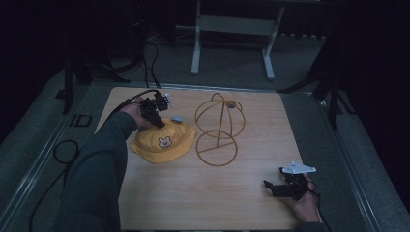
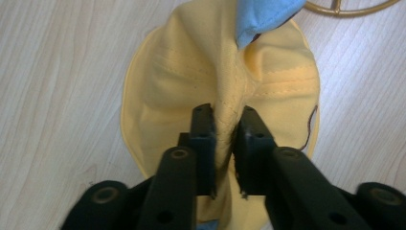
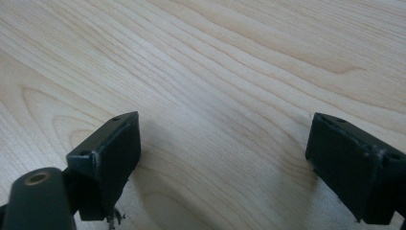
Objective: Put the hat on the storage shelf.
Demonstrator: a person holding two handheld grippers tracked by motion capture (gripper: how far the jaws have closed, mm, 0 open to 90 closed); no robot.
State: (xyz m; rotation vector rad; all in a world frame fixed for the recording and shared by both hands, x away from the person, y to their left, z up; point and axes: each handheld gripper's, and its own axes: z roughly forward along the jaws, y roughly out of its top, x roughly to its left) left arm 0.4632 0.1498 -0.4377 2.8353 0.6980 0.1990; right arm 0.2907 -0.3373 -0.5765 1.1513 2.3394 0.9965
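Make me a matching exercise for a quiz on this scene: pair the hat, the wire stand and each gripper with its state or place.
Things:
1. yellow hat
2. wire stand
3. left gripper
4. right gripper

States or places:
A. jaws wide apart over bare wood
B. stands to the right of the hat in the high view, holding nothing
C. lies on the table with a fold of its fabric pinched up
D. jaws closed on a fold of yellow fabric

Pairs: 1-C, 2-B, 3-D, 4-A
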